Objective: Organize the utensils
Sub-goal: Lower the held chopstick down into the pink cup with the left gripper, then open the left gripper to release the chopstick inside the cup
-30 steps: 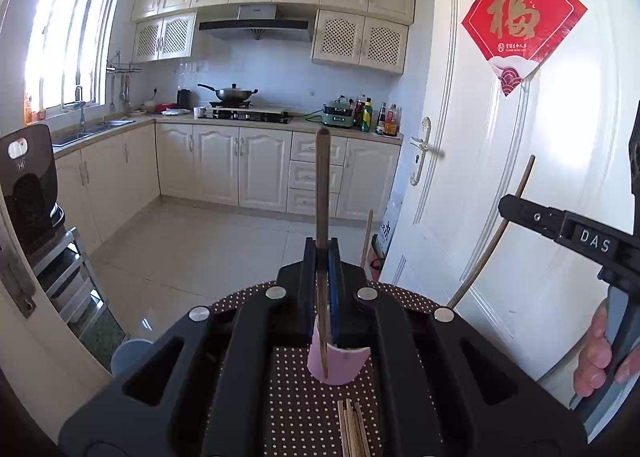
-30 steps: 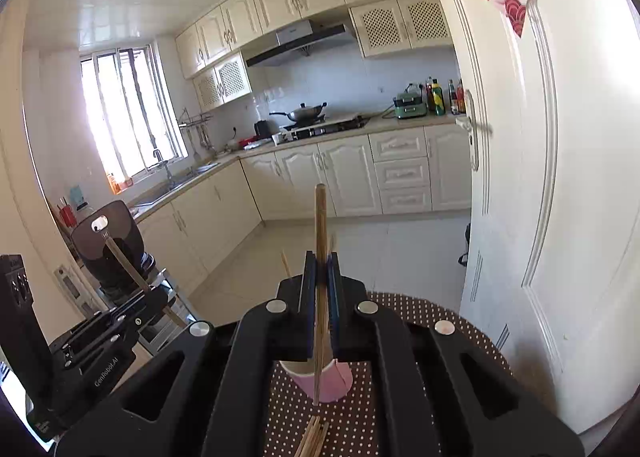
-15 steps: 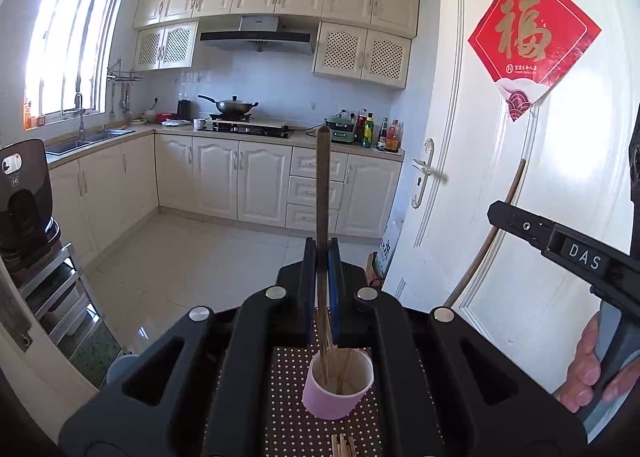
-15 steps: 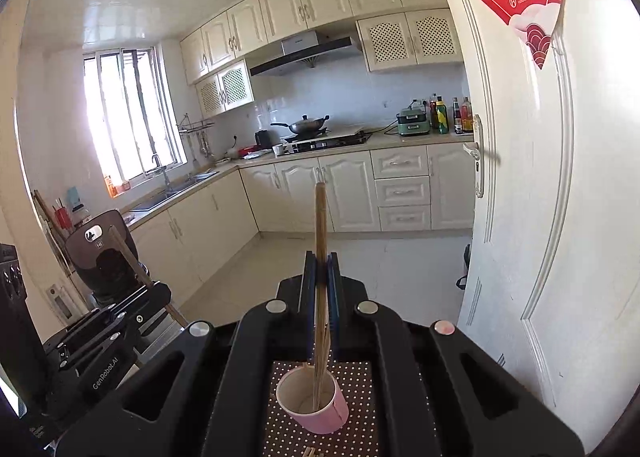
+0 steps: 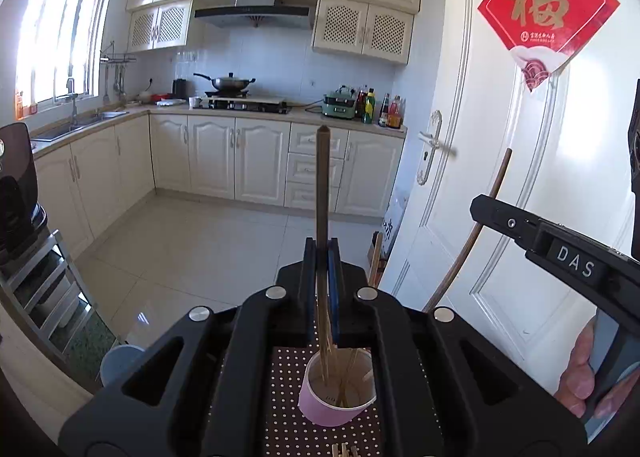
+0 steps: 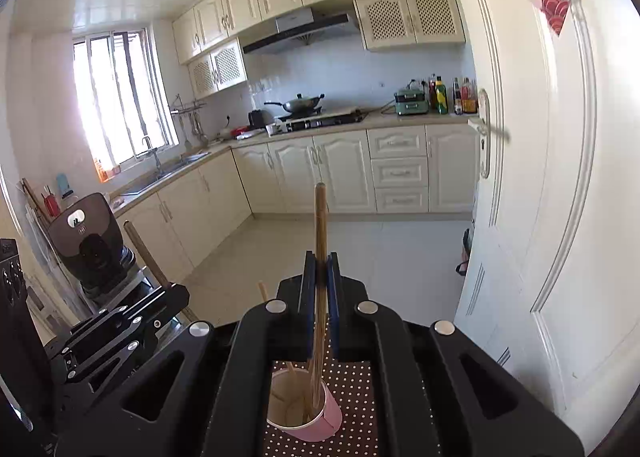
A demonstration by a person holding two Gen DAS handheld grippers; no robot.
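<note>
My left gripper (image 5: 322, 247) is shut on a dark wooden chopstick (image 5: 322, 185) held almost upright. Its lower end dips into a pink cup (image 5: 320, 411) that holds several chopsticks. The cup stands on a brown dotted tablecloth (image 5: 286, 389). My right gripper (image 6: 320, 259) is shut on a lighter chopstick (image 6: 320, 217), whose lower end also reaches into the pink cup (image 6: 333, 419). Each gripper shows in the other's view: the right gripper (image 5: 482, 207) with its chopstick (image 5: 476, 229) at the right, the left gripper (image 6: 178, 293) with its chopstick (image 6: 142, 249) at the left.
Loose chopsticks (image 5: 344, 449) lie on the cloth in front of the cup. A white door (image 5: 500, 177) stands close on the right. A person's hand (image 5: 580, 385) grips the right tool. A grey bin (image 5: 116, 361) and a metal rack (image 5: 44, 281) sit at the left.
Both grippers have moved forward over the cup. The cup now sits lower and larger in both views, its mouth is in sight, and both chopstick ends have come down into it.
</note>
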